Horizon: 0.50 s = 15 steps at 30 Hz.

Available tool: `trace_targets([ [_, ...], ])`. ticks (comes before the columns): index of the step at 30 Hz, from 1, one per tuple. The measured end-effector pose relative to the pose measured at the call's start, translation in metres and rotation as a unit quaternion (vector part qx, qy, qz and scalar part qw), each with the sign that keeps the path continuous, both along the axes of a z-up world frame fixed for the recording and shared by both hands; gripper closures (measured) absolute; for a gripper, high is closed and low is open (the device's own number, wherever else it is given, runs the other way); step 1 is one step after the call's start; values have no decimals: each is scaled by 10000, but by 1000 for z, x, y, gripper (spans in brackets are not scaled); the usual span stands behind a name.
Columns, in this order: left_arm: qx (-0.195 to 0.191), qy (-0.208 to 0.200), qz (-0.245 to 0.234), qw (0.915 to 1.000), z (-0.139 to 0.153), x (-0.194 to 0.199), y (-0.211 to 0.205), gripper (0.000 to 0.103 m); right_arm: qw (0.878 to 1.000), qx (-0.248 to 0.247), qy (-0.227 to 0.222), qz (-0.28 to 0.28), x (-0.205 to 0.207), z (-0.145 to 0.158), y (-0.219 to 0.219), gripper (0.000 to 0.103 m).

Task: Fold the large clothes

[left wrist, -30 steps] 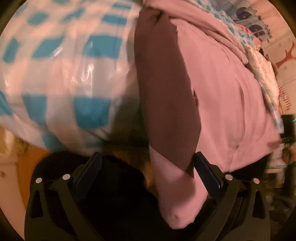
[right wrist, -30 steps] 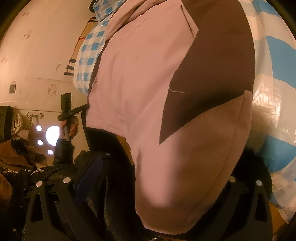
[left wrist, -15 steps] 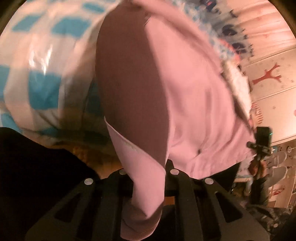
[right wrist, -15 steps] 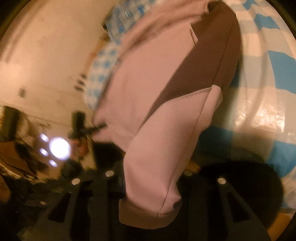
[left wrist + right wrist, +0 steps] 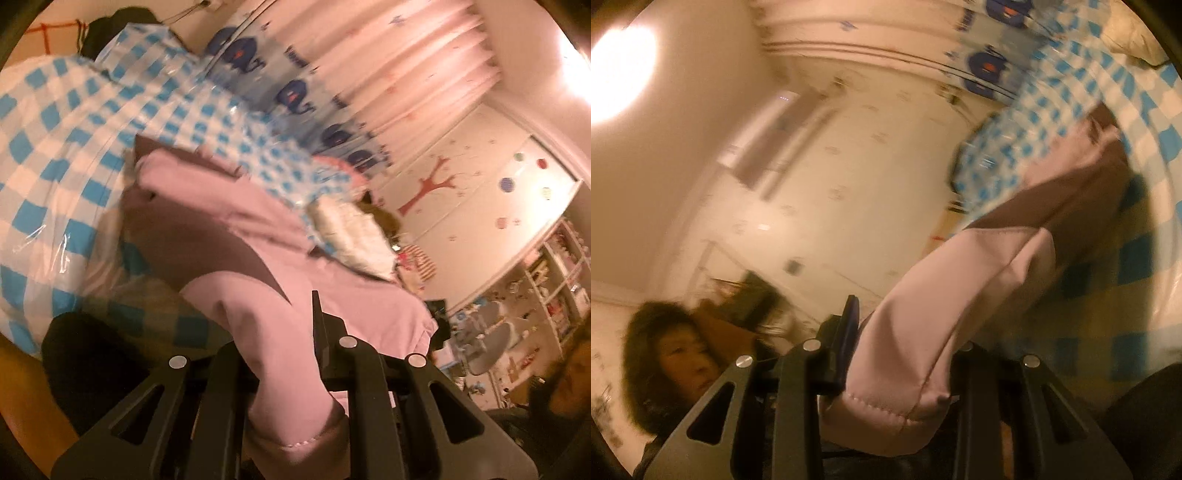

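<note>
Sweatshirt (image 5: 258, 229) pink-brown, body on checked cover (image 5: 55, 155). Left gripper (image 5: 284, 369) fingers clamped on one cuff, right gripper (image 5: 905, 354) fingers on other. Advice: lift evenly, lay sleeves across body.

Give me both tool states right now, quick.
Left tool: shut on the pink sleeve cuff.
Right tool: shut on the other sleeve cuff.
</note>
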<state>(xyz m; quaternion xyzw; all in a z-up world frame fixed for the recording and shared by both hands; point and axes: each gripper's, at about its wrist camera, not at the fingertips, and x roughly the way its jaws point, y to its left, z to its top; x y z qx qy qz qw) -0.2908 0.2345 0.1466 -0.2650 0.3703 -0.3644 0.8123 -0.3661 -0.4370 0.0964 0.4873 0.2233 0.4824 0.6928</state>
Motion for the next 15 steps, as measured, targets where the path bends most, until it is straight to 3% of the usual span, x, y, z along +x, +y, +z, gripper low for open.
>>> trace_targets([
  [3, -176, 4, 38, 9998, -2, -11, 3, 92, 9981, 571, -225, -78, -20, -12, -9, 70],
  [7, -491, 558, 255, 9969, -37, 9, 13, 92, 9961, 857, -94, -191, -8, -40, -10, 70],
  [10, -708, 680, 336, 9946, -47, 44, 15, 92, 9959, 867, -178, -185, 22, -34, -12, 70],
  [15, -922, 435, 602, 9930, -15, 141, 4, 92, 9948, 837, -334, -480, 111, 4, -17, 70],
])
